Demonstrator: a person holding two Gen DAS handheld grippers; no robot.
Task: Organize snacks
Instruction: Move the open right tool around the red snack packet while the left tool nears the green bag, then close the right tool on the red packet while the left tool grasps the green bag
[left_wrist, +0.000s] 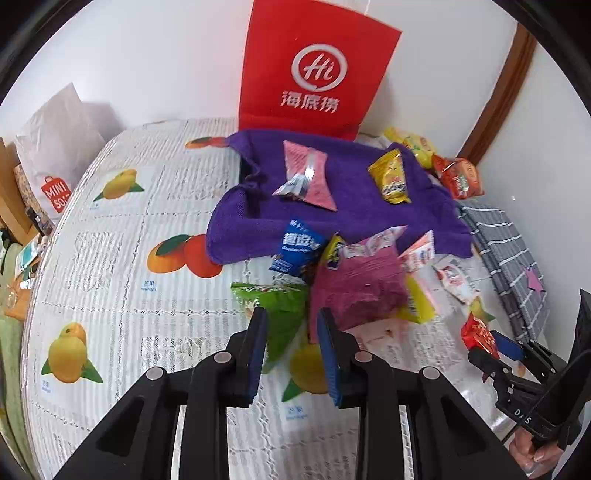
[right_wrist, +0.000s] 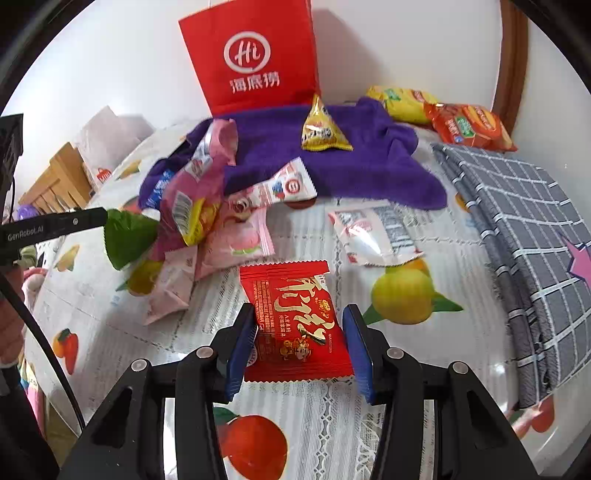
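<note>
My left gripper (left_wrist: 291, 328) is shut on a crumpled green snack packet (left_wrist: 280, 314), pinched between its blue pads; in the right wrist view the green packet (right_wrist: 125, 236) hangs from the left gripper's (right_wrist: 104, 217) tip above the cloth. My right gripper (right_wrist: 299, 332) is shut on a flat red packet with gold lettering (right_wrist: 295, 317), both pads against its side edges. The left wrist view shows the same red packet (left_wrist: 478, 332) standing at the right gripper's (left_wrist: 491, 343) tip. A heap of pink, blue and yellow snacks (left_wrist: 362, 273) lies just beyond the green packet.
A red paper bag (left_wrist: 310, 74) stands at the wall behind a purple towel (left_wrist: 351, 206) with a yellow packet (left_wrist: 388, 177) and a pink one (left_wrist: 310, 173) on it. Orange (right_wrist: 469, 125) and yellow packets lie far right, beside a grey checked cloth (right_wrist: 517, 221). The fruit-print tablecloth (left_wrist: 129, 258) covers the table.
</note>
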